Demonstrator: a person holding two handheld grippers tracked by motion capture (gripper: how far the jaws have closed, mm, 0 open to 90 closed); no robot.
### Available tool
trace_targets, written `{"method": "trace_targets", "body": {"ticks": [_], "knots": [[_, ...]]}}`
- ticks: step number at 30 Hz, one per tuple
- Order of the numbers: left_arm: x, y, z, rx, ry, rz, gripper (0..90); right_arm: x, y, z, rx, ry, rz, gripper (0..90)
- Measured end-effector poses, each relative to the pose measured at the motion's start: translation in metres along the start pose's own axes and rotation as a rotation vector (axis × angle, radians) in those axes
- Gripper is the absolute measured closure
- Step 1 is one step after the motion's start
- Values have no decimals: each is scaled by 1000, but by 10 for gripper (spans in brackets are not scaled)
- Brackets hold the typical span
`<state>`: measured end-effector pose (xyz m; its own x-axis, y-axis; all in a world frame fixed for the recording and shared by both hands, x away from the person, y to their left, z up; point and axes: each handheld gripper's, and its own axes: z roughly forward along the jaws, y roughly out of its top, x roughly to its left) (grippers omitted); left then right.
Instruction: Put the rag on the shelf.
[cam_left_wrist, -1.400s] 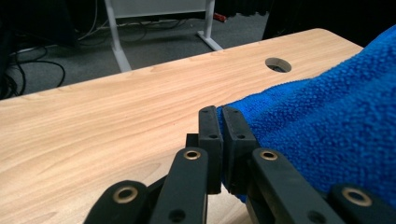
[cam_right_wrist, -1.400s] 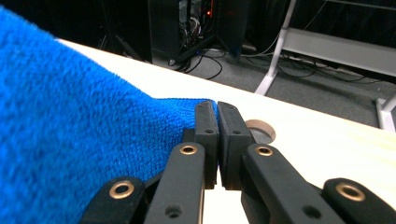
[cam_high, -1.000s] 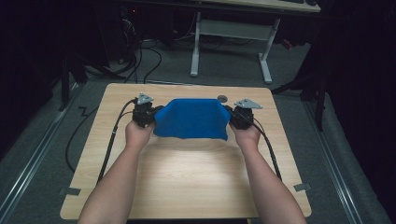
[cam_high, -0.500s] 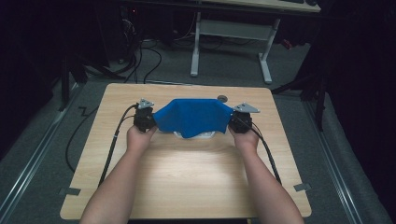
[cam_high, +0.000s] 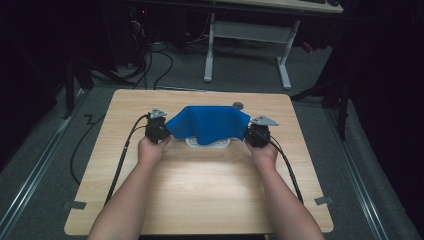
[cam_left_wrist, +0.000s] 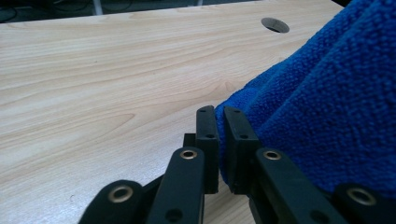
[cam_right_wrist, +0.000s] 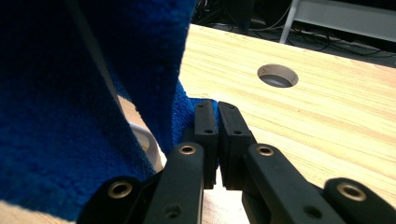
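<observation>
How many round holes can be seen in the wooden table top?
1. The round hole is near the far edge of the table, just behind the blue cloth. The cloth may hide others.

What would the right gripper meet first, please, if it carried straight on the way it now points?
Probably nothing on the table: beyond the right gripper, shut on a corner of the blue cloth, lies bare tabletop. The round hole sits slightly right of that line, though depth is hard to judge.
</observation>
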<state>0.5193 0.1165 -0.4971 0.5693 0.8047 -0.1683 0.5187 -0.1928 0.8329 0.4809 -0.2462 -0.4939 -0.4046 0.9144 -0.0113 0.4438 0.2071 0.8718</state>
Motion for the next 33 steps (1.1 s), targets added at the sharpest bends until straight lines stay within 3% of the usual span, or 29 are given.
{"method": "trace_targets", "body": {"ticks": [4, 7, 13, 25, 33], "knots": [[1, 2, -4, 0, 4, 0, 813, 1, 2, -1, -1, 3, -7, 851], [3, 4, -8, -6, 22, -5, 715, 0, 4, -2, 1, 6, -6, 786], [8, 8, -22, -33, 57, -9, 605, -5, 9, -9, -13, -24, -3, 684], [14, 4, -50, -72, 87, -35, 543, -15, 18, -27, -41, -54, 25, 581], [15, -2, -65, -85, 100, -38, 533, -14, 22, -41, -41, -67, 13, 522]]}}
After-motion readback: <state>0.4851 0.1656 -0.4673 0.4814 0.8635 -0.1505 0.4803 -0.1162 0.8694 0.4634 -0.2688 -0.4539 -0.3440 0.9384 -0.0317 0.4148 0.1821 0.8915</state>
